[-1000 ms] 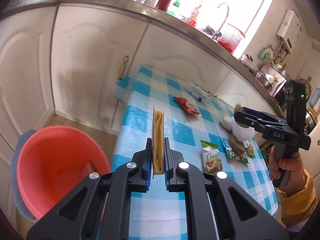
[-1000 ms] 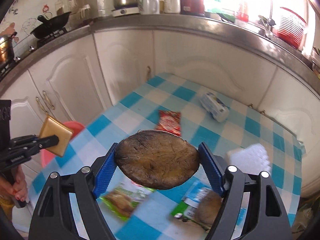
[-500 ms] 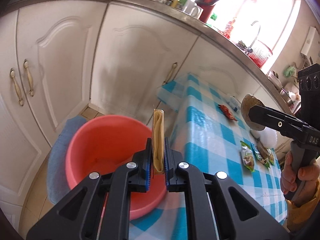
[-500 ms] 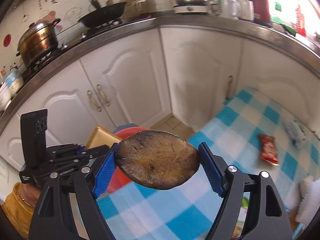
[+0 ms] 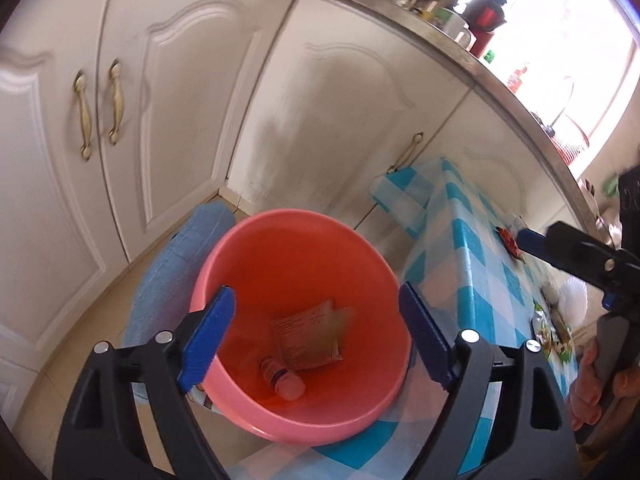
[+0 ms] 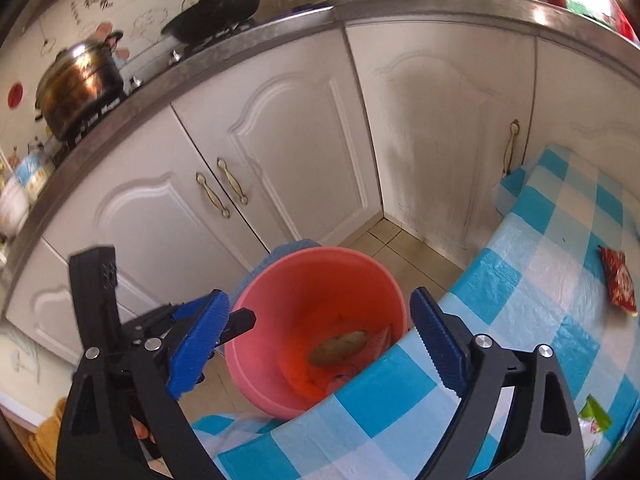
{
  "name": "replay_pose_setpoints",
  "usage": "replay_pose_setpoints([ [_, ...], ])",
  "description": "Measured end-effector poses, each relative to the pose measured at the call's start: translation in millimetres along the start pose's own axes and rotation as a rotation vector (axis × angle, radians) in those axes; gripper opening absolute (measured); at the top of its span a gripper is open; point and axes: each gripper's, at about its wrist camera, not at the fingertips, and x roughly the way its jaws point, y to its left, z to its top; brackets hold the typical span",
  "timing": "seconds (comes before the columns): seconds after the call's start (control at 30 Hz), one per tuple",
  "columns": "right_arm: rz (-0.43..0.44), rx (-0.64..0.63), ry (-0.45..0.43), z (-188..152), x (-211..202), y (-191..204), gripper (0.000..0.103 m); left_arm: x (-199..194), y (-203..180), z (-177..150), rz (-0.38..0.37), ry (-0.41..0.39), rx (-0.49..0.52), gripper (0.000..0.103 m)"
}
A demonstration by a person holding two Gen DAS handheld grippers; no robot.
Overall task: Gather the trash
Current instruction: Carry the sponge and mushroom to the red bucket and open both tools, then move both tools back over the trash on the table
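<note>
The left gripper hangs over the pink basin with its fingers spread wide and nothing between them — they have just been opening. Below, a flat tan packet lies on the basin's bottom beside a small bottle. The right gripper also has its fingers far apart and empty, having just opened further; a brown round piece lies in the basin beneath it. The basin stands on the floor against the edge of the table with its blue-checked cloth. Farther along that table lie a red wrapper and, at the right edge, a green packet. White cabinets stand behind.
</note>
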Motion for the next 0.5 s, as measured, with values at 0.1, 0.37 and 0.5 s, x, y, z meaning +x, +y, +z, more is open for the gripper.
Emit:
replay_pose_setpoints([
  [0.1, 0.007, 0.052, -0.052, -3.1, -18.6, -12.9, 0.092, -4.4, 5.8, -2.3, -0.008, -0.005, -0.064, 0.09],
  [0.37, 0.081, 0.148, -0.351, -31.7, -99.1, -54.3, 0.098, -39.4, -13.0, -12.0, -0.087, -0.104, -0.048, 0.097],
  [0.5, 0.106, 0.173, -0.47, -47.9, -134.8, -75.9, 0.098, -53.4, -33.8, -16.6, -0.148, -0.143, -0.051, 0.098],
])
